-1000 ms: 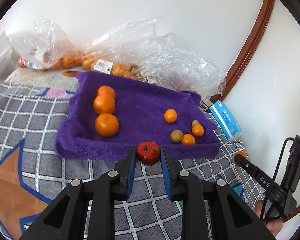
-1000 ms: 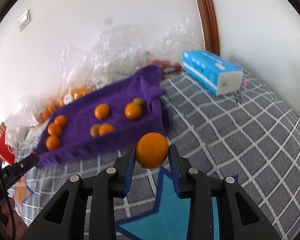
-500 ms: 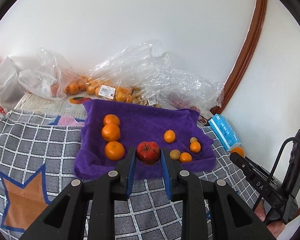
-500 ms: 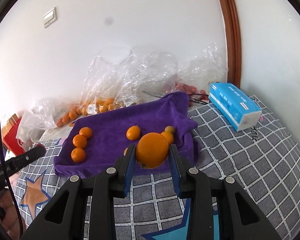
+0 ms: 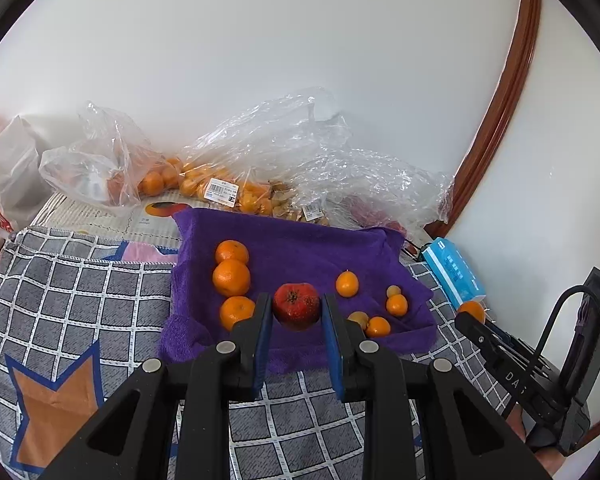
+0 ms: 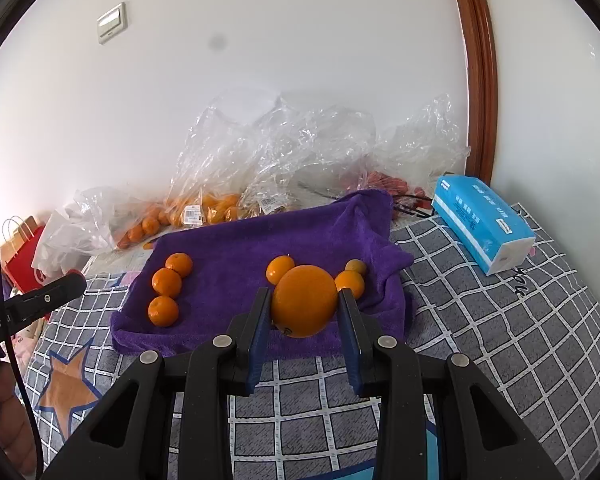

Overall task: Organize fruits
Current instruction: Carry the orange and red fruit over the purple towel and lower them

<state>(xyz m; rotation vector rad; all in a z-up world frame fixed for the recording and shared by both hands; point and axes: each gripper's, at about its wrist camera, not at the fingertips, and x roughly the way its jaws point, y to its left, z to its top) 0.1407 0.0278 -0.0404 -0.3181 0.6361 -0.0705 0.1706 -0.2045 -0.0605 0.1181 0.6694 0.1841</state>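
Observation:
My left gripper (image 5: 296, 312) is shut on a red pomegranate (image 5: 297, 305), held above the near edge of a purple towel (image 5: 300, 252). My right gripper (image 6: 304, 312) is shut on a large orange (image 6: 304, 306), also lifted over the towel's (image 6: 240, 248) near side. On the towel's left lie three oranges in a column (image 5: 232, 277) (image 6: 166, 282). Toward its right sit several small tangerines and yellowish fruits (image 5: 396, 305) (image 6: 350, 283). The right gripper with its orange shows in the left wrist view at the right edge (image 5: 471, 312).
Clear plastic bags of oranges (image 5: 220, 184) (image 6: 204, 208) lie against the wall behind the towel. A blue tissue pack (image 6: 484, 224) (image 5: 452, 272) rests at the right. The grey checked blanket (image 6: 500, 320) covers the surface. A red paper bag (image 6: 20, 264) stands far left.
Both grippers have risen and drawn back with their fruit, so the towel looks smaller and further below. The right view has rolled level. Both grips are unchanged.

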